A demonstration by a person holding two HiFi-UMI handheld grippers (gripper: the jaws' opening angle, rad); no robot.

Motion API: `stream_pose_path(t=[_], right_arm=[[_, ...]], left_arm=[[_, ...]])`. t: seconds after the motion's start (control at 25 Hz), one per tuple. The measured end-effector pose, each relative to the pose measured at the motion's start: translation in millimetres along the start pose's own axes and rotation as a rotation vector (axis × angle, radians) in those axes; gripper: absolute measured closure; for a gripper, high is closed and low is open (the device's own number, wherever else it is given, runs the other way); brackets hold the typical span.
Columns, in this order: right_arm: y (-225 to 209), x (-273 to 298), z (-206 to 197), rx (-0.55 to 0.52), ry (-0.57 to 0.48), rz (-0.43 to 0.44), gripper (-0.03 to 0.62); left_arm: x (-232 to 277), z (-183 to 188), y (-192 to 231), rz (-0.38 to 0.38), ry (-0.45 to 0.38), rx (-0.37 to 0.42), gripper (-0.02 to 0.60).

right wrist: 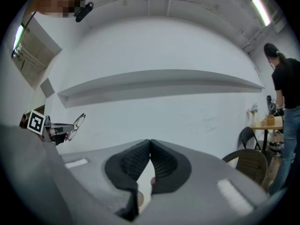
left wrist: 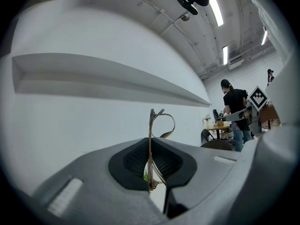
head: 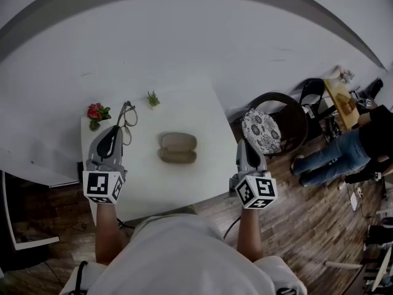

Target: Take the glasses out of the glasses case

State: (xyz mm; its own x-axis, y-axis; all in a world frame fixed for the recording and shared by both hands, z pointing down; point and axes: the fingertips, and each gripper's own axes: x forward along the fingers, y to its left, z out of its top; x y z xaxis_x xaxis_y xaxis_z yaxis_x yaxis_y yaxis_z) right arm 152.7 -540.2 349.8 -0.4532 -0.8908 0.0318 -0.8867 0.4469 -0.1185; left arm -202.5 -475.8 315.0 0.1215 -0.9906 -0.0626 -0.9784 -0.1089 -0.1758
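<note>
The grey-brown glasses case (head: 178, 148) lies open in two halves at the middle of the white table (head: 202, 183). My left gripper (head: 116, 131) is held left of the case and is shut on the glasses (head: 127, 115), which stick out beyond its tips. In the left gripper view the thin frame of the glasses (left wrist: 161, 123) stands upright, pinched between the dark pads of the left gripper (left wrist: 152, 146). My right gripper (head: 244, 145) hovers at the table's right edge, shut on nothing; in its own view the right gripper (right wrist: 150, 146) has its pads touching, and the glasses (right wrist: 77, 122) show at the far left.
A small red flower plant (head: 95, 112) and a tiny green plant (head: 153, 98) stand at the table's far side. A chair with a patterned cushion (head: 261, 131) sits just right of the table. A person (head: 344, 152) stands farther right by another table.
</note>
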Motion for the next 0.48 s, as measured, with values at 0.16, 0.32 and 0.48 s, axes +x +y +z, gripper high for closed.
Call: stream_pose_path(t=[0.16,0.32,0.48], right_arm=[[-1.5,11.5,2.2,-0.011,0.004,0.013,0.591],[1.5,22.8,3.3,-0.022,0.005,0.029,0.591],[3.8,28.3,1.2,-0.026,0.011,0.041,0.591]], left_arm=[[0.5,-0.5,4.8,0.024,0.003,-0.003,0.555],[1.9,-1.7,10.6,0.041,0.002,-0.006,0.555],[0.9,-2.4,13.8,0.052,0.002,-0.006,0.555]])
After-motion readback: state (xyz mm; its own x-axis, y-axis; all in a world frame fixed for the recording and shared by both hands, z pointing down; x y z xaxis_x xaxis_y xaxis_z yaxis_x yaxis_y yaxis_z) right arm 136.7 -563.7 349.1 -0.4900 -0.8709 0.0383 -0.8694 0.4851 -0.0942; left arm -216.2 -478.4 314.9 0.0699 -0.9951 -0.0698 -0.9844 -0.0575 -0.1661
